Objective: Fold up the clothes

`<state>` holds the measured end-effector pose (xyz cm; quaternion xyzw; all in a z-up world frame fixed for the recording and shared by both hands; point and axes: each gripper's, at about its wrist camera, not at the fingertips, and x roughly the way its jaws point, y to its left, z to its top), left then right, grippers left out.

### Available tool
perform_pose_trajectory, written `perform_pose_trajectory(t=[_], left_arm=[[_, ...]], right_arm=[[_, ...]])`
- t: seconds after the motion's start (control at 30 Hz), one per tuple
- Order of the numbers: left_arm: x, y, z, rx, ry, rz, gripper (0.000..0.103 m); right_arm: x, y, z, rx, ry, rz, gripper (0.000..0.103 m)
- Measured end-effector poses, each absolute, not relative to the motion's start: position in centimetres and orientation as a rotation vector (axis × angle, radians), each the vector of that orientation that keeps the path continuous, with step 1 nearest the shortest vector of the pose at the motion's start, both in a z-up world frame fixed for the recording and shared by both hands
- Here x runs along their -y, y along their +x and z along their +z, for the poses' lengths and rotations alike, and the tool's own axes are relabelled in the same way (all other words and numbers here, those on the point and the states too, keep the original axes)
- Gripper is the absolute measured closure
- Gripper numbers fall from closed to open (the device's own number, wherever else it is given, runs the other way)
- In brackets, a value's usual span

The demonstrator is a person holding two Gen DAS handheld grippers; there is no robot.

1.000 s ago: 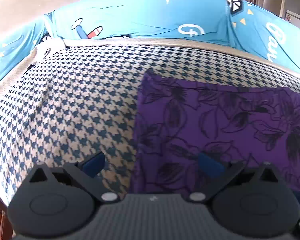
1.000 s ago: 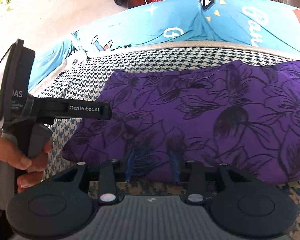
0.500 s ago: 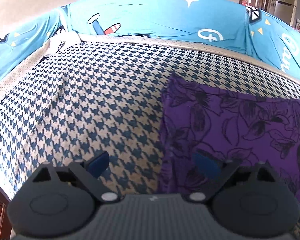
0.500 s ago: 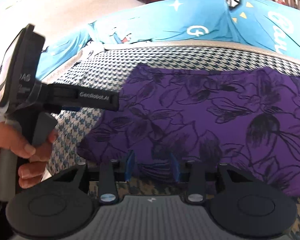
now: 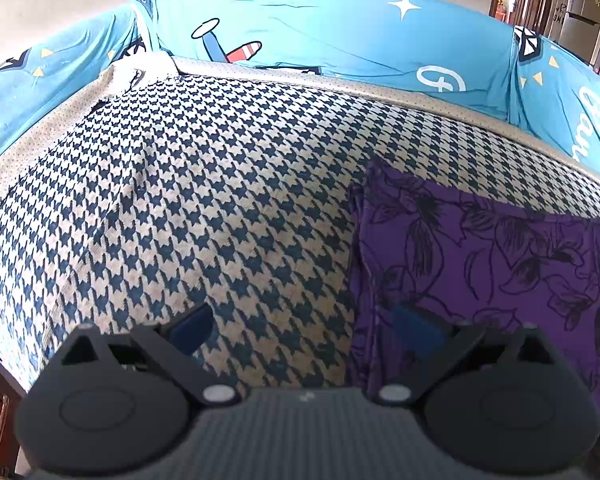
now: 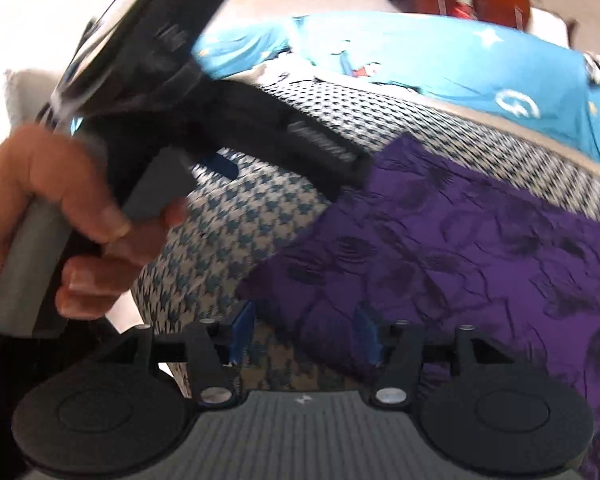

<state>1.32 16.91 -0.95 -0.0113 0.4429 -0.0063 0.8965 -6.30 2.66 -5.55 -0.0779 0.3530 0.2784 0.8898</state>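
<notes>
Purple cloth [image 5: 500, 264] lies flat on the checked sofa seat [image 5: 180, 200]; both jaws spread, grasping nothing; left gripper [image 5: 304, 322] straddles its edge; right gripper [image 6: 304, 334] near the corner; pinch edges squarely.

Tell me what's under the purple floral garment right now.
The purple floral garment lies flat on the houndstooth cover, which shows along its left and far edges. Whether anything else sits beneath it is hidden by the fabric itself.
</notes>
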Motion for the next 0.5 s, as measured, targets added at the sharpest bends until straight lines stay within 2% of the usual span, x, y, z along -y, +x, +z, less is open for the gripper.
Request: perform_pose_trajectory(t=[0.4,0.43,0.5], left_arm=[[-17.6,1.6,-1.1,-0.946,-0.069,-0.030,0.002],[-17.7,1.7,-1.2,-0.955,-0.082,-0.036,0.002],[-17.9,1.8,-1.4,-0.973,-0.107,-0.050,0.002]], right_arm=[[-4.0,-5.9,-6.7,-0.667,-0.241,0.561,0.047],[-4.0,-5.8,-6.7,-0.662,-0.242,0.557,0.051],[-4.0,-5.6,-6.9,-0.652,-0.244,0.549,0.069]])
